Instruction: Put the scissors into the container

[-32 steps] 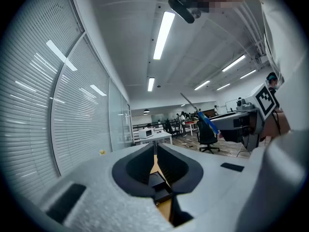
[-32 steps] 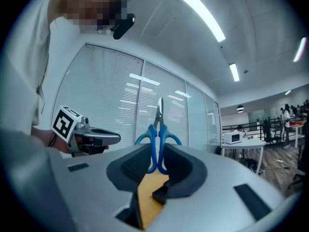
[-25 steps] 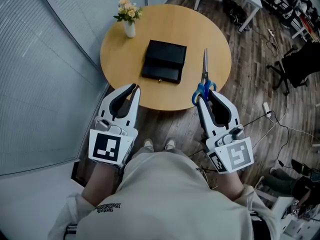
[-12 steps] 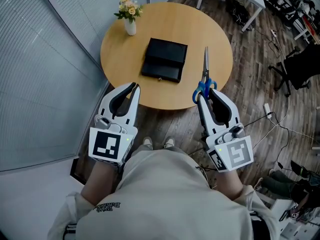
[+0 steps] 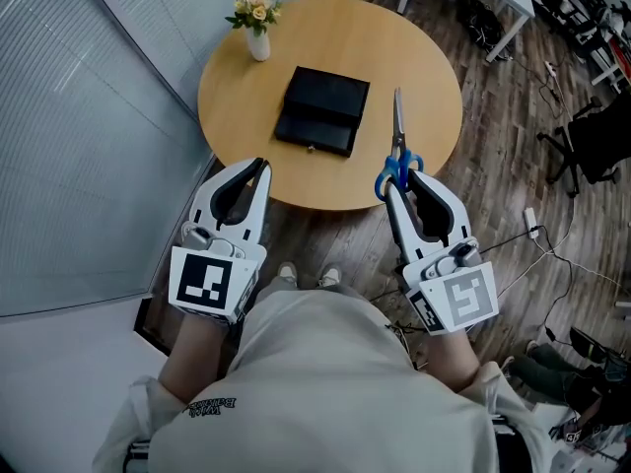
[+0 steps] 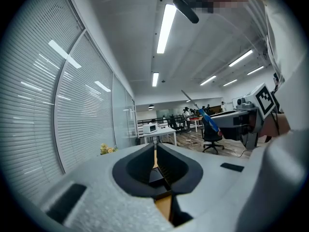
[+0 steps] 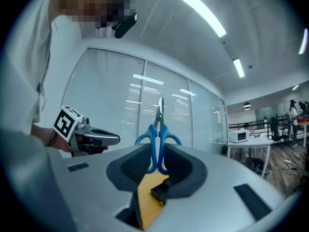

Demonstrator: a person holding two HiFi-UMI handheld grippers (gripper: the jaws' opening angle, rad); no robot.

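Blue-handled scissors (image 5: 396, 126) point away from me over the near right part of the round wooden table (image 5: 424, 77); my right gripper (image 5: 398, 183) is shut on their handles. In the right gripper view the scissors (image 7: 159, 124) stand upright between the jaws of the right gripper (image 7: 157, 150). The container, a closed black box (image 5: 323, 111), lies at the table's middle, left of the blades. My left gripper (image 5: 261, 167) hovers at the table's near left edge, shut and holding nothing. In the left gripper view the left gripper (image 6: 155, 146) shows jaws pressed together, with the scissors (image 6: 203, 111) off to the right.
A white vase of flowers (image 5: 254, 23) stands at the table's far left edge. A glass wall with blinds (image 5: 89, 136) runs close along the left. An office chair (image 5: 592, 136) and cables (image 5: 537, 235) lie on the wooden floor to the right.
Both grippers have edged slightly forward toward the table, and my view has shifted a little. The scissors stay in the right gripper.
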